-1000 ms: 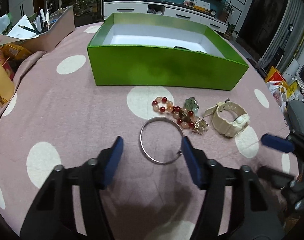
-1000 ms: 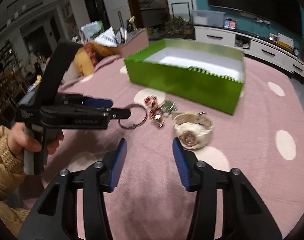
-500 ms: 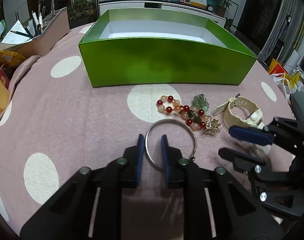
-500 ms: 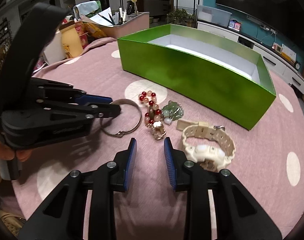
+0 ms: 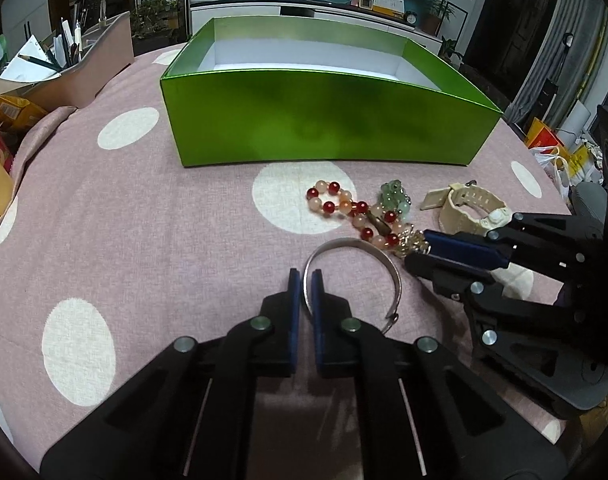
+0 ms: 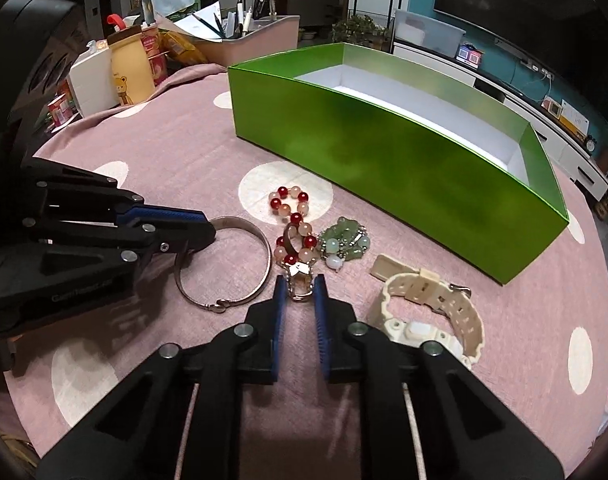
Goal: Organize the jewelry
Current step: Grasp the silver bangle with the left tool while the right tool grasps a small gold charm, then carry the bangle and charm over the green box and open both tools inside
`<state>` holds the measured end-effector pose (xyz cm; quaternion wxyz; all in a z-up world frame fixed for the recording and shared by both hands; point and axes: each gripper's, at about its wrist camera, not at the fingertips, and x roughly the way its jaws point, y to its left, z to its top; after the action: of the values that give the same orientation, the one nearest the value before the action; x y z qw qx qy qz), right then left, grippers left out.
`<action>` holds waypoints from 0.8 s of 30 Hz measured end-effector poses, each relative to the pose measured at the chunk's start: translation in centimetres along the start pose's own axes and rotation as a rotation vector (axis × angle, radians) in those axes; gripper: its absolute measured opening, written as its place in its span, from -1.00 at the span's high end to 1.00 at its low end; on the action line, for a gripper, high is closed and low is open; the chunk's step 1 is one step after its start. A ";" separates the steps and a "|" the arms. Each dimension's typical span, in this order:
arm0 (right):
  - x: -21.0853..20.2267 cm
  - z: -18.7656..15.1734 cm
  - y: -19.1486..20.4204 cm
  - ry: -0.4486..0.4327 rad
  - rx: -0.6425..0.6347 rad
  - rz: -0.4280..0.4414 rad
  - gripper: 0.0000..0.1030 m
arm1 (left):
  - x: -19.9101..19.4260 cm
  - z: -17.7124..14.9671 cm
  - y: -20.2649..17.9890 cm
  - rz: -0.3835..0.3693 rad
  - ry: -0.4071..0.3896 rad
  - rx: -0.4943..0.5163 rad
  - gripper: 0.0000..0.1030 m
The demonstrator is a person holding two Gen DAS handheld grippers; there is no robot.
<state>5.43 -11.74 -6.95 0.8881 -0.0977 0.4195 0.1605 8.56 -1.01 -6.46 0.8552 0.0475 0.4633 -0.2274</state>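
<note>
- Left hand-held gripper (image 5: 305,280): clenched on the silver bangle (image 5: 359,248), which lies on the bench (image 5: 144,240).
- Right hand-held gripper (image 6: 300,288): jaws just closing, pads pressing the gold charm (image 6: 300,282); bead bracelet (image 6: 294,224) at 12 o'clock, watch (image 6: 435,312) at 3 o'clock.
- Green box (image 6: 383,148): beyond, at 1 o'clock.

Silver bangle (image 5: 387,268), beads (image 5: 343,208), watch (image 5: 469,208) beside green box (image 5: 323,124).

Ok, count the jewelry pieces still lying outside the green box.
5: silver bangle at left, red-and-peach bead bracelet beside it, gold charm below, green bead cluster, cream watch at right. The box floor is partly hidden.
</note>
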 end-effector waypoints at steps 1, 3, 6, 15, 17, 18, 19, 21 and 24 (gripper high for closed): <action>0.0 0.0 0.1 -0.001 -0.002 0.002 0.75 | 0.0 0.0 0.0 -0.001 0.000 0.000 0.90; -0.4 -0.2 0.1 -0.010 0.007 0.030 0.76 | -0.1 -0.1 0.0 -0.005 -0.002 -0.002 0.91; -1.5 -0.8 0.3 -0.020 0.016 0.060 0.76 | -0.3 -0.4 0.2 -0.015 -0.001 -0.014 0.93; -5.3 -2.4 -0.5 -0.078 0.081 0.089 0.76 | -1.3 -1.0 0.2 -0.023 -0.006 -0.027 0.93; -6.1 -2.7 -0.8 -0.098 0.093 0.090 0.76 | -1.8 -0.8 0.1 -0.019 -0.015 -0.028 0.93; -6.6 -2.7 -1.0 -0.110 0.100 0.091 0.76 | -2.1 -0.7 0.0 -0.016 -0.021 -0.027 0.93; -7.0 -2.8 -1.1 -0.120 0.107 0.094 0.76 | -2.4 -0.6 -0.1 -0.011 -0.028 -0.027 0.93; -7.6 -2.8 -1.5 -0.138 0.117 0.093 0.76 | -3.1 -0.3 -0.1 -0.004 -0.038 -0.026 0.93; -8.5 -2.8 -2.1 -0.164 0.129 0.090 0.76 | -4.0 0.1 -0.2 0.006 -0.057 -0.024 0.93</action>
<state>-0.93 -16.27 -2.03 0.9158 -0.0080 0.3587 0.1805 6.69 0.16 -3.06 0.8692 0.0324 0.4414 -0.2204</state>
